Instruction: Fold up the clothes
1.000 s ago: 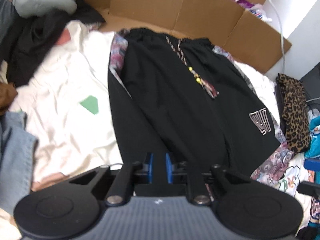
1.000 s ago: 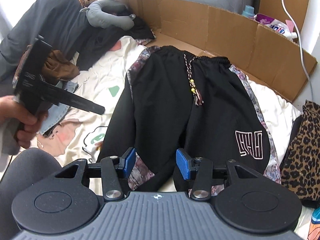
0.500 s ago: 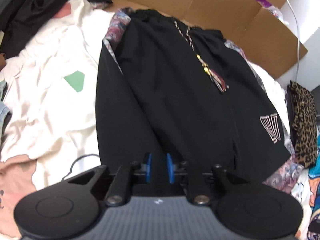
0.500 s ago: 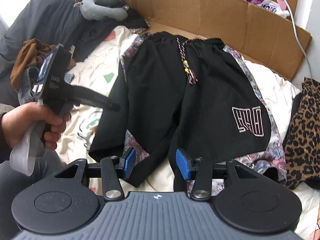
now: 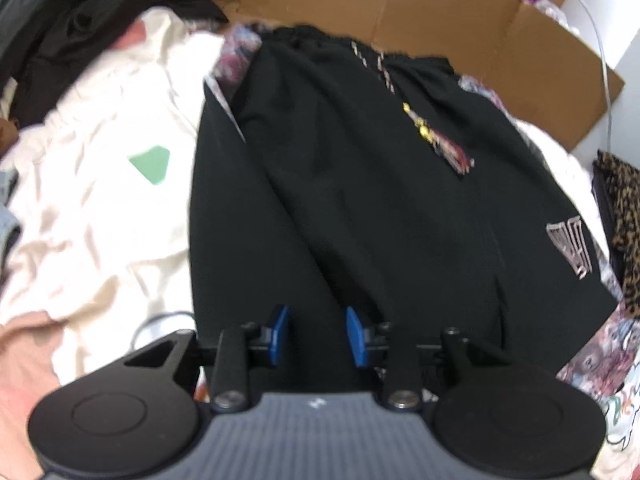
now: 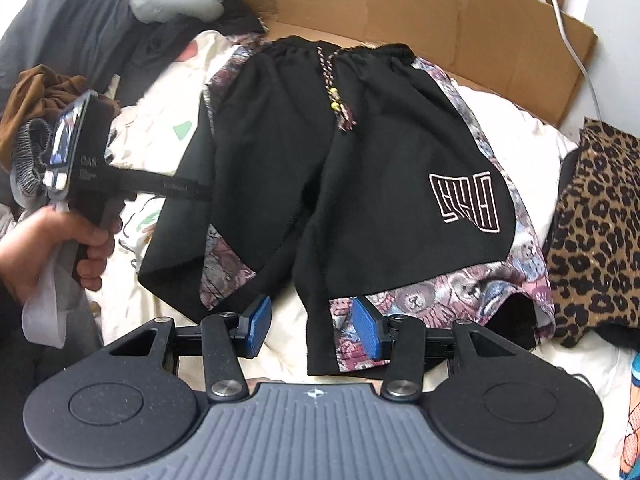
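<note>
— Cardboard walls [image 6: 460, 20] are seen behind a cream bedsheet [image 6: 516, 136], with clothes heaped round the edges. Why is the middle kept for one garment?

— So that a flat working area is given. The black shorts [image 6: 360, 168] are spread front up in that middle, waistband toward the cardboard, leg hems toward the cameras, the drawstring [image 6: 338, 104] laid down the front. A fold is judged not to have been started yet.

— What is found at the far left?

— A brown garment [image 6: 40, 92] is piled there, well apart from the shorts. Just beside it a hand [image 6: 60, 248] is wrapped round the left gripper [image 5: 316, 334], which is pointed in over the left leg of the shorts.

— Is anything held by it?

— Its jaws are opening; in the left wrist view black cloth is seen between and under the blue pads [image 5: 280, 334], which are not pressed on it. The hem of that leg seems to be the target.

— And further right?

— The right gripper [image 6: 314, 328] is held with jaws parted, nothing clamped, over the inner hem of the right leg, where the bear-print trim [image 6: 420, 300] is exposed. Both hems are probably approached so they can be lifted toward the waistband together.

— And the far right?

— A leopard-print cloth [image 6: 592, 240] is left just beside the shorts, out of the way.
</note>
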Tool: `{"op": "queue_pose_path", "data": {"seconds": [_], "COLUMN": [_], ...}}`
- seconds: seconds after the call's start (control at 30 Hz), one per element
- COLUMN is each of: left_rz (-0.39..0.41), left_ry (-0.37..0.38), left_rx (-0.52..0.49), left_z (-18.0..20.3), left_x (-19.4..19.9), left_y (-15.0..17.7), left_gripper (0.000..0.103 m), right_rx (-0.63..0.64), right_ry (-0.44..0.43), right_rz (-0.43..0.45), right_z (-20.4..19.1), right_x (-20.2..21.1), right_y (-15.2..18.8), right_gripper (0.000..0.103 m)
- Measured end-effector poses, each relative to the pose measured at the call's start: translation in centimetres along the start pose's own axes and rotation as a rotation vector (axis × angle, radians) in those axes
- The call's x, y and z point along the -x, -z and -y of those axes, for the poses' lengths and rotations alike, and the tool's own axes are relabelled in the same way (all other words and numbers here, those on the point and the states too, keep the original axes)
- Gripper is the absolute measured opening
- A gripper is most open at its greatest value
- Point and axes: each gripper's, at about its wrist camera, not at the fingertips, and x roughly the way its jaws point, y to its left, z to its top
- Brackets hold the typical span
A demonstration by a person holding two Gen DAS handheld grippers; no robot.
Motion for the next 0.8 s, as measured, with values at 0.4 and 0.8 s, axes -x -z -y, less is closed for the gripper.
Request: {"op": "queue_pose_path", "data": {"seconds": [0.4,0.8], "left_rz": [0.002,0.035], "left_ry": [0.017,0.08], "left_rx": [0.049,0.077], "left_z": [-2.1,-7.2], "left_x": [-0.2,5.6], "left_y": [0.3,-0.1], "left_gripper": [0.003,0.002], "right_rx": [0.017,0.084], "right_ry": [-0.048,-0.079], "right_rz": [-0.051,-0.063], "right_z": [-1.2,-4.0], "right_x": [-1.5,-1.9], "right_y": [0.7,-0.2], "right_gripper": [0.052,0.052]}}
